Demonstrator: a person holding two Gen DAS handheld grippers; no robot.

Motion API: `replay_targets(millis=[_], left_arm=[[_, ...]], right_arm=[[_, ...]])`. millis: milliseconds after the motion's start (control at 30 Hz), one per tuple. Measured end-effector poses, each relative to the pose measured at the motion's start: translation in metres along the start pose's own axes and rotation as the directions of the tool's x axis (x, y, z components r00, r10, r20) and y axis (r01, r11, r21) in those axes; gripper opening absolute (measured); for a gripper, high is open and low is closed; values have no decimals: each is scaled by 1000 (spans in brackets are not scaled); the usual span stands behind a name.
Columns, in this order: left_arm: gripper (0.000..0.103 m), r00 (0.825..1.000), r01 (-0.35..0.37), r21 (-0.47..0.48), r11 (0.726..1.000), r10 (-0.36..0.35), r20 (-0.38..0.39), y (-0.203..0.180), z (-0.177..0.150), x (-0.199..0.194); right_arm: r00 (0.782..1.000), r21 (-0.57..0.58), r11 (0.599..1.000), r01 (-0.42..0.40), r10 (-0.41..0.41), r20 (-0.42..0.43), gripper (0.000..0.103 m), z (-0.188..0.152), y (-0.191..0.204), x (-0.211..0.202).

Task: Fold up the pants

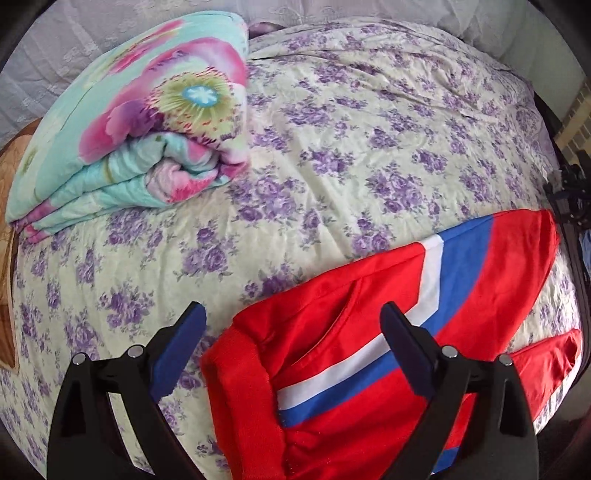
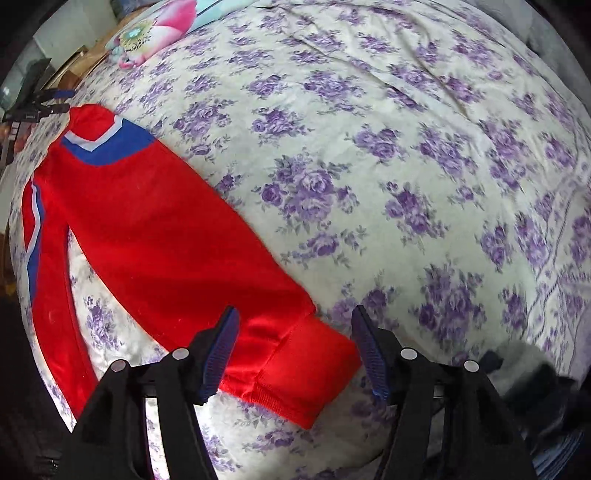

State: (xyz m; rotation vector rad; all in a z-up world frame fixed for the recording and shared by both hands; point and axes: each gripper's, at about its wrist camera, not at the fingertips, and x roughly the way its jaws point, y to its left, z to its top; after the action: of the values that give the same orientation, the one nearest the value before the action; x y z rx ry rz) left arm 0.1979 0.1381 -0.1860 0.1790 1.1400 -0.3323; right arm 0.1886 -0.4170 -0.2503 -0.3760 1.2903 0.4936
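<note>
Red pants (image 1: 369, 350) with blue and white stripes lie spread on the floral bedsheet (image 1: 332, 147). In the left wrist view my left gripper (image 1: 295, 321) is open, its jaws wide apart over the waistband end (image 1: 240, 387). In the right wrist view the pants (image 2: 147, 229) stretch away to the upper left, both legs apart. My right gripper (image 2: 293, 325) is open, straddling the ribbed cuff (image 2: 306, 373) of the nearer leg. Neither gripper holds cloth. The left gripper also shows far off in the right wrist view (image 2: 37, 105).
A folded floral quilt (image 1: 147, 129) lies at the bed's far left, also seen in the right wrist view (image 2: 155, 26). Pale curtains (image 1: 74, 44) hang behind. The bed edge runs along the right (image 1: 569, 295). The other gripper shows there (image 1: 570, 192).
</note>
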Motion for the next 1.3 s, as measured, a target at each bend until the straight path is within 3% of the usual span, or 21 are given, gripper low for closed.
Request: replay_targets(millis=[100, 167, 200, 267, 400, 500, 667, 767, 800, 867, 900, 967, 1000, 1100, 1133, 1300], left_arm=[[93, 998, 31, 70, 997, -28, -52, -9, 7, 15], [93, 995, 24, 116, 993, -12, -102, -12, 6, 27], [93, 991, 33, 130, 991, -16, -130, -12, 6, 34], [93, 982, 58, 147, 987, -31, -184, -11, 5, 45], [93, 972, 93, 189, 977, -48, -231, -12, 12, 58], [93, 951, 159, 193, 968, -98, -293, -11, 20, 70], [93, 920, 176, 237, 955, -74, -384, -14, 26, 96], [92, 918, 180, 265, 947, -65, -392, -18, 23, 98], [89, 917, 187, 276, 943, -68, -392, -20, 20, 95], [58, 922, 187, 299, 936, -62, -382, -27, 11, 90], [50, 925, 182, 301, 936, -59, -376, -29, 7, 86], [17, 929, 183, 299, 936, -65, -365, -31, 1, 80], [8, 935, 165, 316, 935, -46, -351, -36, -4, 76], [6, 951, 99, 378, 920, 25, -309, -49, -18, 62], [5, 954, 78, 390, 918, 45, -296, -52, -21, 58], [5, 973, -7, 417, 909, 103, -207, -67, -28, 23]], right_arm=[[991, -39, 997, -71, 66, -118, 59, 15, -5, 24], [968, -58, 989, -132, 116, -222, 37, 15, -4, 41], [962, -69, 987, -143, 122, -245, 36, 15, -4, 46], [957, -81, 984, -162, 136, -257, 29, 15, -4, 48], [954, -91, 981, -172, 143, -262, 27, 15, -5, 46], [953, -86, 982, -171, 143, -266, 28, 15, -4, 46], [954, -70, 985, -160, 137, -265, 28, 18, -2, 46], [959, -69, 988, -141, 119, -259, 28, 19, -1, 48], [960, -72, 988, -133, 110, -257, 28, 18, 0, 46], [964, -92, 990, -108, 82, -251, 27, 16, 8, 44], [967, -101, 991, -93, 66, -247, 27, 17, 12, 44], [970, -109, 992, -67, 39, -239, 25, 16, 19, 42], [972, -115, 992, -52, 24, -234, 25, 16, 22, 40], [976, -134, 991, -1, -28, -214, 21, 12, 35, 29], [978, -138, 990, 19, -48, -204, 15, 11, 40, 24], [988, -136, 987, 89, -105, -114, 14, 2, 58, -15]])
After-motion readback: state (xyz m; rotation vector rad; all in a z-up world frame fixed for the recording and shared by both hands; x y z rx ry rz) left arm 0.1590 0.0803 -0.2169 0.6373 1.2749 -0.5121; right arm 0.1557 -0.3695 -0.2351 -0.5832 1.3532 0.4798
